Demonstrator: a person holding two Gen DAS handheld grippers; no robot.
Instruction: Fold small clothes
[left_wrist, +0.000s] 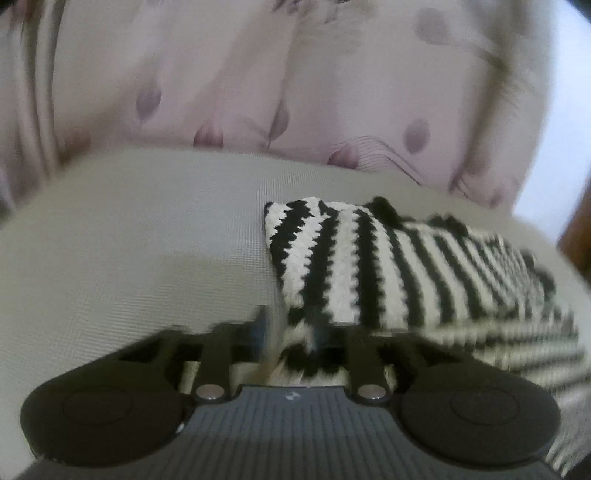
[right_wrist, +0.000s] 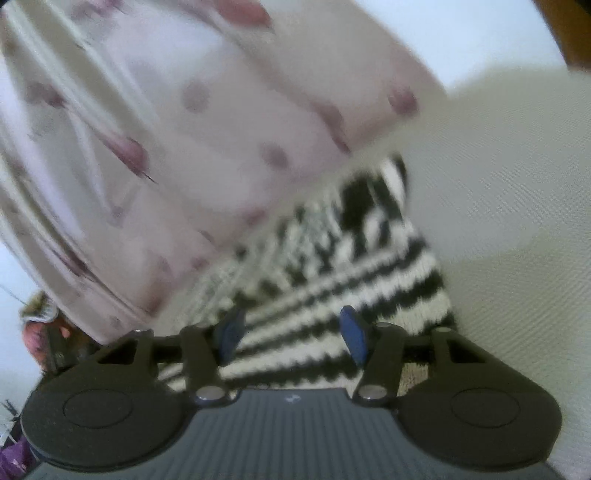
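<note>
- The striped knit garment lies on a pale woven surface, in front of a floral curtain; one part is already doubled over, making a thicker layer on top.
- The left gripper sits low at the near edge of that folded layer. Its fingers are blurred, so I cannot tell whether they pinch the knit or stand clear.
- The right gripper hovers over the stripes with its blue pads spread and nothing between them.
- To finish the fold well, I would line up the edges, let go only once the layer lies flat, then smooth it.
- The knit is thick, black and cream in zigzag rows, soft and likely to spring back.
</note>
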